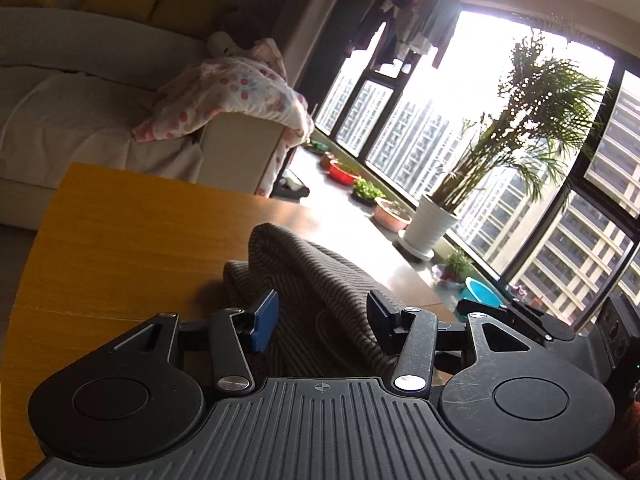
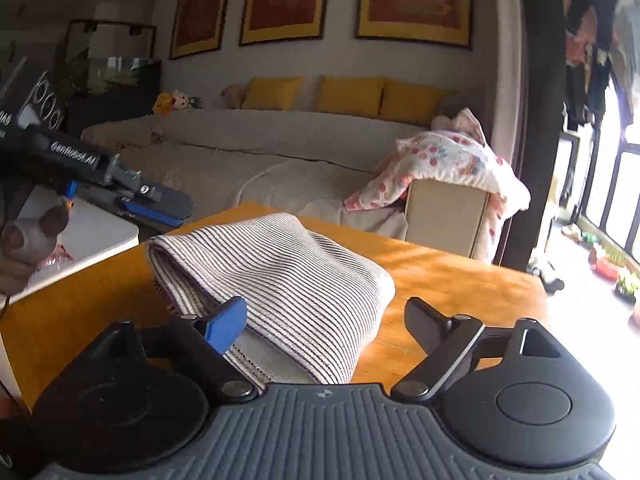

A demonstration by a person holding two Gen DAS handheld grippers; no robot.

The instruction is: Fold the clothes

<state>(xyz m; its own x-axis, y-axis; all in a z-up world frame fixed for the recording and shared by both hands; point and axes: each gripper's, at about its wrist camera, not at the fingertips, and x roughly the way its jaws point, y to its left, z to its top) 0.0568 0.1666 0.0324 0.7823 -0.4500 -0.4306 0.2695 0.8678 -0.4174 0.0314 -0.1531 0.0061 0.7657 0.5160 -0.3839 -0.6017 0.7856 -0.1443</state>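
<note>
Left tool astride striped garment; potted palm there only.

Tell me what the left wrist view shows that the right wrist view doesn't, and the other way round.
Only the left wrist view shows the palm in its white pot, the towers outside the window and the teal basin. Only the right wrist view shows three framed pictures, the toys and the left tongs from the side, past the cloth. Both show the folded striped cloth on the wooden table, the sofa and the floral blanket. Each view shows its own tongs open, left and right.
</note>
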